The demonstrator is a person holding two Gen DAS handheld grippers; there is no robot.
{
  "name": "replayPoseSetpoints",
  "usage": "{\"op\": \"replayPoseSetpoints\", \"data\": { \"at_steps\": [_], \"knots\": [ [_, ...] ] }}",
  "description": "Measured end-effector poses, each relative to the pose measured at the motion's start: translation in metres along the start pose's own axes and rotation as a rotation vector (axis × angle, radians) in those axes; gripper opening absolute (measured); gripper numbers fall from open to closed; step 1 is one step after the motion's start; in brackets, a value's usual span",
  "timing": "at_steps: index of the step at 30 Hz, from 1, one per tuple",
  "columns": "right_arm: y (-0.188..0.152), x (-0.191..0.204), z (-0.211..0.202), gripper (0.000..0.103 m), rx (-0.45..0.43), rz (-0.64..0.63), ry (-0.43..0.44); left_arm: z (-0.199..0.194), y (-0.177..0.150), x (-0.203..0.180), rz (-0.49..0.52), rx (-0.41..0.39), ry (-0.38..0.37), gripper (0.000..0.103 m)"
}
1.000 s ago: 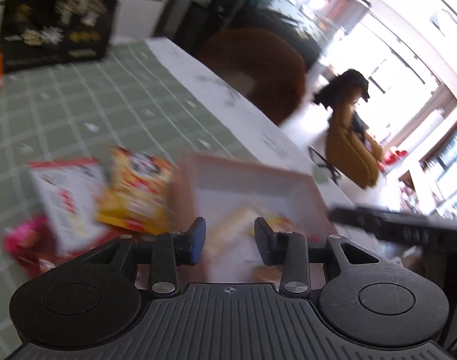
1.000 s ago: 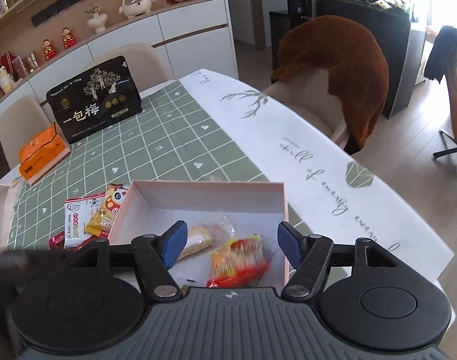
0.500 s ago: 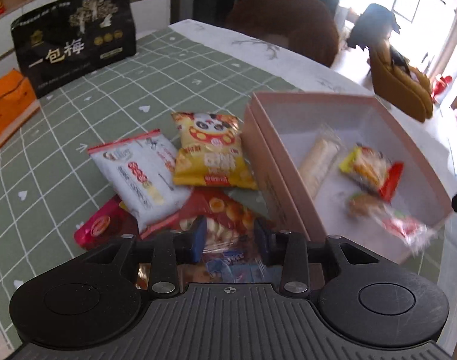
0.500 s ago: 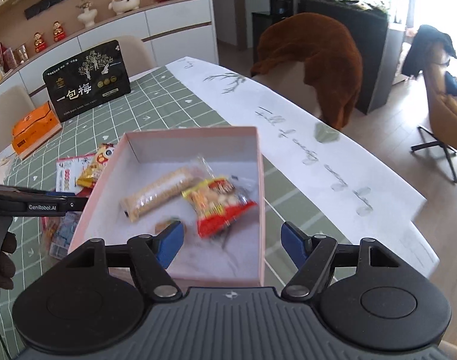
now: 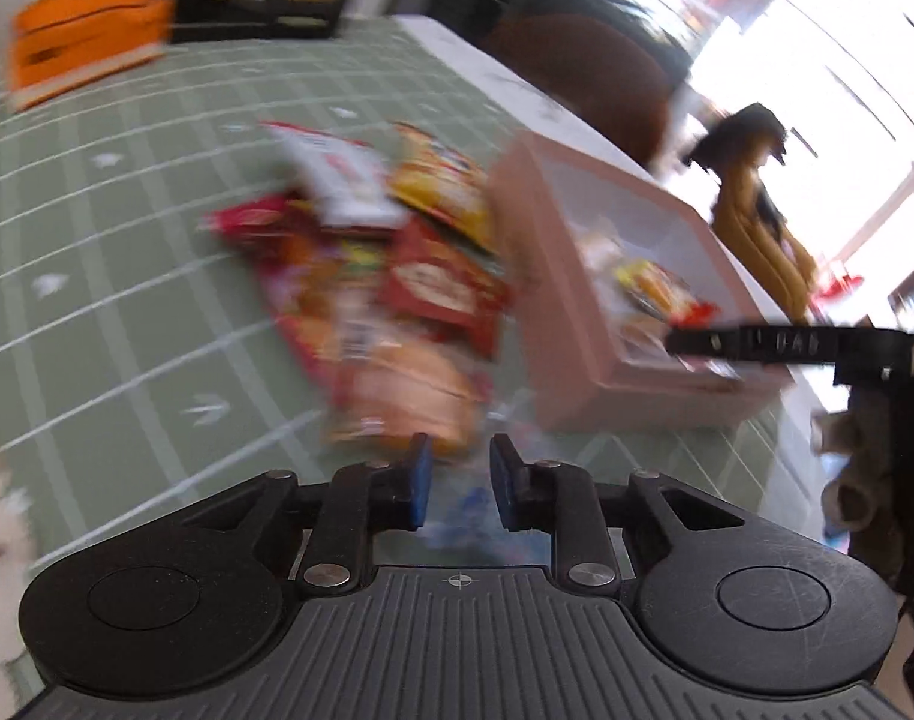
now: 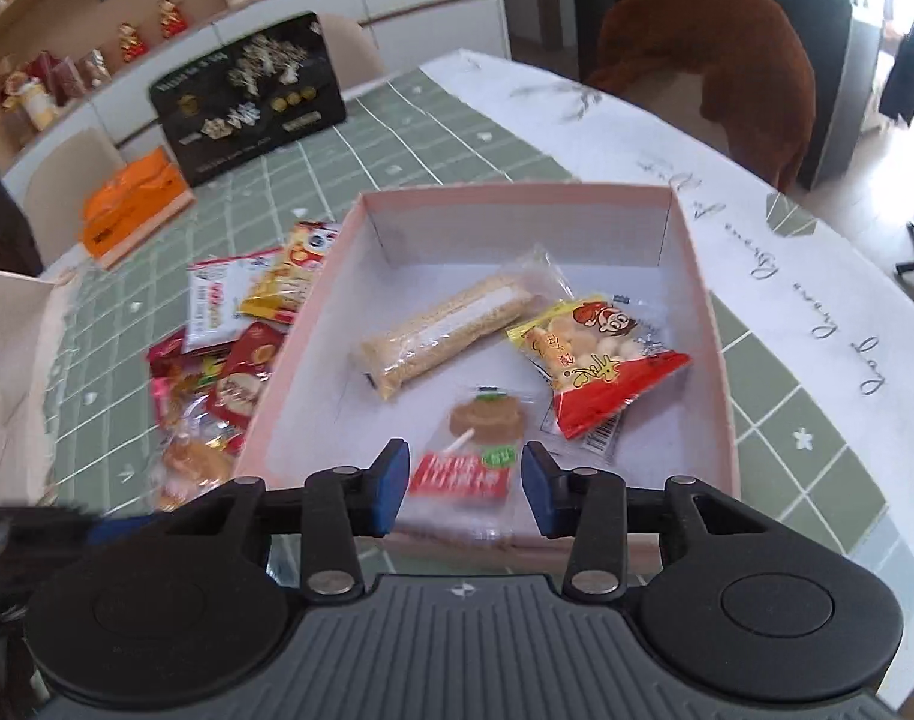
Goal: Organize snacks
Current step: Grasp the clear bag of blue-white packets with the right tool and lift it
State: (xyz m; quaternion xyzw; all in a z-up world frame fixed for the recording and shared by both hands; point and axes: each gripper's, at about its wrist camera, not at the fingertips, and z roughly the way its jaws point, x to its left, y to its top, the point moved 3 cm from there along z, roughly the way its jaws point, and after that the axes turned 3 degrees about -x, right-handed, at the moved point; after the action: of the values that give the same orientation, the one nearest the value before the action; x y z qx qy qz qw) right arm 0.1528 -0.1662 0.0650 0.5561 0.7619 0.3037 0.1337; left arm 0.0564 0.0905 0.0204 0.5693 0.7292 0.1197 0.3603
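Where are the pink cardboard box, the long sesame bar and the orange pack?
pink cardboard box [image 6: 719, 360], right wrist view, right wall.
long sesame bar [image 6: 442, 339], right wrist view, wrapper middle.
orange pack [image 6: 130, 210], right wrist view, top face.

In the left wrist view, motion blur smears the pile of snack packets [image 5: 397, 300] at centre; we can read no print on them. We cannot tell what the clear wrapper [image 5: 463, 510] between the left gripper [image 5: 460, 480] pads contains, or whether they press it. The orange box [image 5: 85, 36] at upper left is blurred. In the right wrist view, the gripper body hides the pink box's [image 6: 718, 360] near wall, and the lollipop packet [image 6: 466, 468] is partly covered by the right gripper [image 6: 466, 483].
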Motion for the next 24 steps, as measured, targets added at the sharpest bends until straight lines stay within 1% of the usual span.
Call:
{"op": "replayPoseSetpoints", "data": {
  "at_steps": [2,4,5,7,8,11,13,14,15,17,19,21,24],
  "knots": [
    [-0.002,0.0,0.012,0.041,0.012,0.004,-0.032,-0.007,0.004,0.014,-0.044,-0.037,0.037,0.025],
    [-0.004,-0.002,0.016,0.042,0.004,0.008,-0.061,-0.01,0.011,0.021,-0.063,-0.07,0.057,0.025],
    [-0.007,-0.003,0.014,0.045,-0.007,0.002,-0.087,-0.01,0.016,0.023,-0.066,-0.086,0.06,0.026],
    [-0.012,-0.001,0.007,0.049,-0.043,-0.034,-0.131,-0.003,0.026,0.021,-0.056,-0.1,0.073,0.026],
    [-0.015,0.001,0.001,0.054,-0.065,-0.056,-0.151,0.004,0.031,0.021,-0.044,-0.102,0.085,0.026],
    [-0.019,0.002,-0.017,0.056,-0.104,-0.091,-0.186,0.023,0.035,0.016,0.007,-0.081,0.105,0.027],
    [-0.023,0.003,-0.036,0.07,-0.134,-0.093,-0.15,0.033,0.031,0.01,0.047,-0.056,0.095,0.027],
    [-0.027,0.004,-0.047,0.08,-0.146,-0.088,-0.114,0.034,0.028,0.007,0.062,-0.048,0.082,0.027],
    [-0.031,0.006,-0.055,0.085,-0.154,-0.084,-0.072,0.033,0.024,0.005,0.076,-0.042,0.066,0.027],
    [-0.039,0.016,-0.062,0.086,-0.142,-0.1,0.01,0.029,0.018,0.003,0.102,-0.018,0.04,0.028],
    [-0.05,0.031,-0.059,0.086,-0.095,-0.145,0.075,0.024,0.011,0.003,0.098,0.012,0.006,0.029],
    [-0.061,0.049,-0.047,0.086,-0.048,-0.201,0.107,0.016,0.003,0.004,0.083,0.044,-0.019,0.029],
    [-0.073,0.073,-0.024,0.086,0.009,-0.241,0.135,0.007,-0.007,0.003,0.064,0.087,-0.048,0.029]
  ]
}}
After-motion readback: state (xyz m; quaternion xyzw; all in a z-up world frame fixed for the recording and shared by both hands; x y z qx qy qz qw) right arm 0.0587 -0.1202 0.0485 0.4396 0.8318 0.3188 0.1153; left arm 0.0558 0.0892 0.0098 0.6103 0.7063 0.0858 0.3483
